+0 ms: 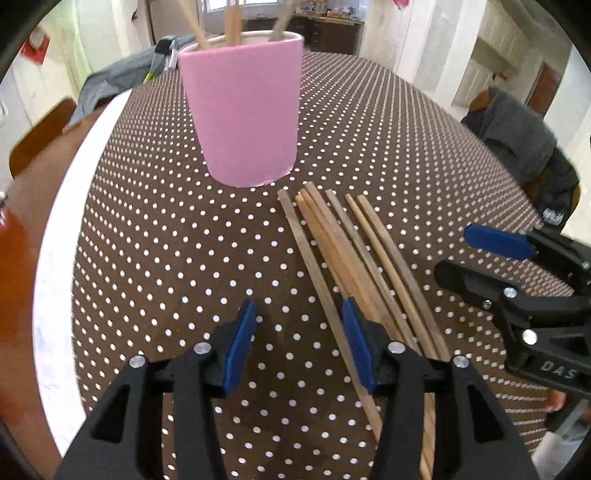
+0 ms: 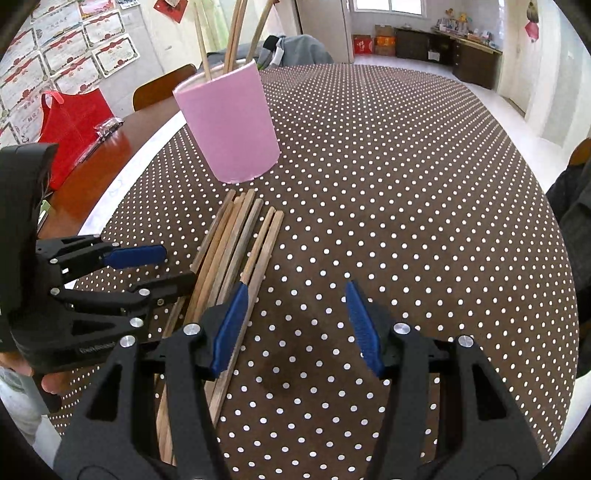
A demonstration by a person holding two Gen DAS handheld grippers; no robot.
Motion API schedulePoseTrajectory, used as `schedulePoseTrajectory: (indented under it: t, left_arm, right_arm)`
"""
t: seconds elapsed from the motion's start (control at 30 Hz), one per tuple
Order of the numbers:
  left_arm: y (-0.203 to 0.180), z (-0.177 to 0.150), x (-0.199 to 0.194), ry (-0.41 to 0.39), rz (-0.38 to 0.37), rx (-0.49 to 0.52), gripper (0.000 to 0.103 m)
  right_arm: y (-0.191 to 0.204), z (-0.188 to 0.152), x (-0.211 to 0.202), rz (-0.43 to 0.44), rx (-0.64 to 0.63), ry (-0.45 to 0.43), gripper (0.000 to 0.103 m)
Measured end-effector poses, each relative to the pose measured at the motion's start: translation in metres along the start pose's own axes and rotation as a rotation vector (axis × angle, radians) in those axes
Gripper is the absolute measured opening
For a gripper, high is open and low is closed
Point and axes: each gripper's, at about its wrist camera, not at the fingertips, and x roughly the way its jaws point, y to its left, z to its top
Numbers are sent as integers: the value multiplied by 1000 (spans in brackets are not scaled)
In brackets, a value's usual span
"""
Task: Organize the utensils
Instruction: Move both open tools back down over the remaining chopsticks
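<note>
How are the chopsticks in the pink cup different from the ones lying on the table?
The chopsticks in the cup stand nearly upright, leaning apart; the chopsticks on the table lie flat, side by side. The cup's set is only a few and is partly hidden inside the pink cup; the table's set is a larger bundle shown along its length on the dotted cloth. Both sets are plain wooden sticks, and neither open claw grips any.

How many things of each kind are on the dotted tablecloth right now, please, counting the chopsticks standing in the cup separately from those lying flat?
Pink cup: 1
Chopsticks standing in the cup: about 4, tops cut off by the frame
Chopsticks lying on the tablecloth: about 7, overlapping so the count is rough
Total: about 12
</note>
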Motion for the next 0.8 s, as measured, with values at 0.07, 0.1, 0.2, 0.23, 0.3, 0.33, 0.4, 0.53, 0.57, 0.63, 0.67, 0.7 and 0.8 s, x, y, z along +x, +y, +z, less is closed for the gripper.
schedulePoseTrajectory:
  t: [0.07, 0.1, 0.2, 0.23, 0.3, 0.33, 0.4, 0.53, 0.57, 0.63, 0.67, 0.7, 0.8]
  left_arm:
    - [0, 0, -6, -8, 15, -3, 49]
    - [2, 0, -6, -8, 19, -10, 49]
    - [10, -3, -7, -9, 30, -19, 49]
    - [13, -4, -7, -9, 33, -22, 49]
    - [20, -6, -7, -7, 36, -35, 49]
    - [23, -7, -7, -7, 36, -38, 49]
    - [26, -8, -7, -8, 32, -38, 49]
    - [26, -7, -8, -12, 39, -45, 49]
    - [26, -6, -7, -16, 37, -43, 49]
    - [27, -6, -7, -16, 31, -43, 49]
    - [27, -6, -7, -16, 29, -40, 49]
    - [26, -6, -7, -16, 29, -38, 49]
    - [28, -6, -6, -13, 28, -38, 49]
  right_arm:
    - [2, -1, 3, 6, -5, 15, 55]
    - [2, -1, 4, 7, -10, 21, 55]
    - [8, -3, 9, 9, -36, 41, 55]
    - [9, -4, 11, 7, -40, 44, 55]
    - [12, -4, 15, -5, -51, 51, 55]
    - [13, -4, 15, -13, -58, 49, 55]
    - [16, -3, 17, -28, -70, 48, 55]
    - [21, 1, 20, -64, -88, 52, 55]
    - [22, 2, 21, -82, -100, 57, 55]
    - [24, 4, 22, -103, -114, 68, 55]
    - [24, 5, 22, -110, -118, 74, 55]
    - [27, 6, 24, -114, -124, 79, 55]
    - [30, 2, 27, -136, -159, 106, 55]
